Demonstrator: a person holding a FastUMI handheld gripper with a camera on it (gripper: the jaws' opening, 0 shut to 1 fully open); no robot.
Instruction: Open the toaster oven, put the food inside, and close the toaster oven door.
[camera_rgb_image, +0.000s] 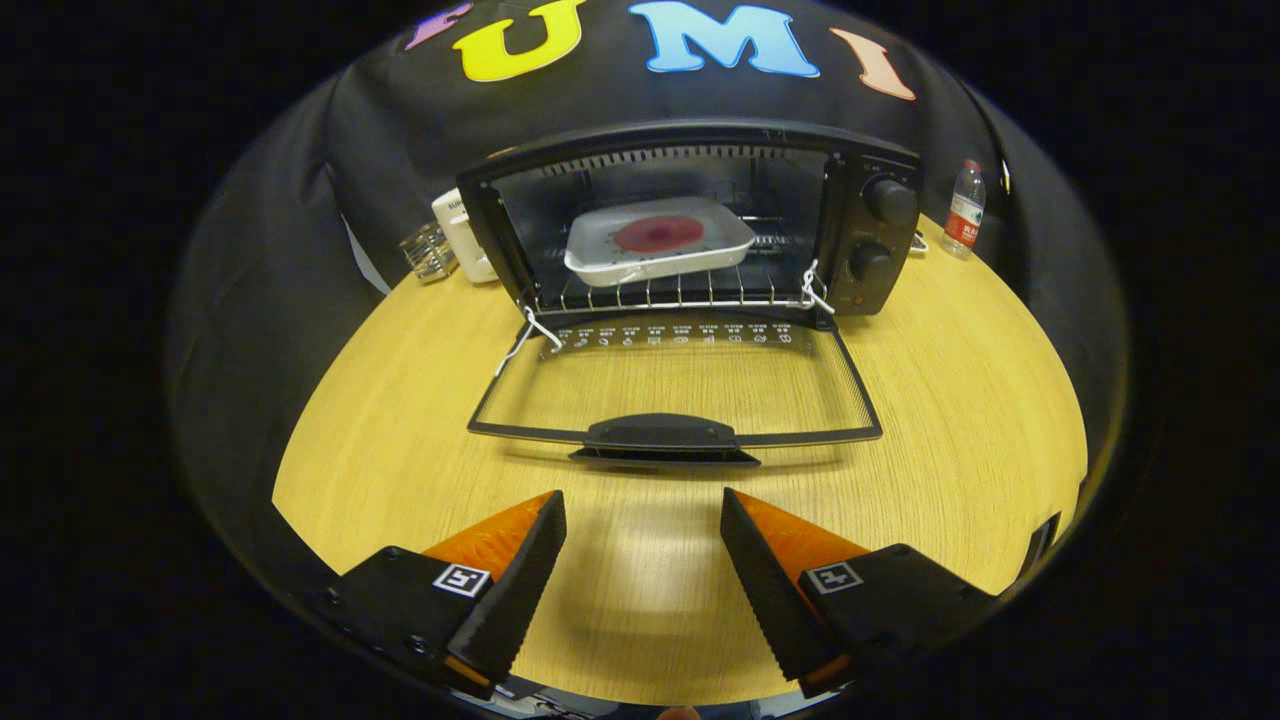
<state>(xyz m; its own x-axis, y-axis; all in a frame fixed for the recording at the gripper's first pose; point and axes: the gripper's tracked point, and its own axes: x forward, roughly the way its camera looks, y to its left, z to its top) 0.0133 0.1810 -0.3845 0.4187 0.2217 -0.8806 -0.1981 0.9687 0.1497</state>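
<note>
A black toaster oven (860, 180) stands at the far side of the wooden table (960, 400). Its glass door (675, 385) lies folded down flat toward me, with the handle (662, 435) at its near edge. Inside, on the wire rack (690, 290), sits a white tray (655, 260) holding a round red piece of food (658, 233). My gripper (643, 500) is open, with nothing between its fingers. It hovers over the table a short way in front of the door handle.
Two knobs (888, 200) sit on the oven's right panel. A white appliance (462, 235) and a small wire object (430, 252) stand left of the oven. A plastic bottle (964, 210) stands to its right. Bare table lies on both sides of the door.
</note>
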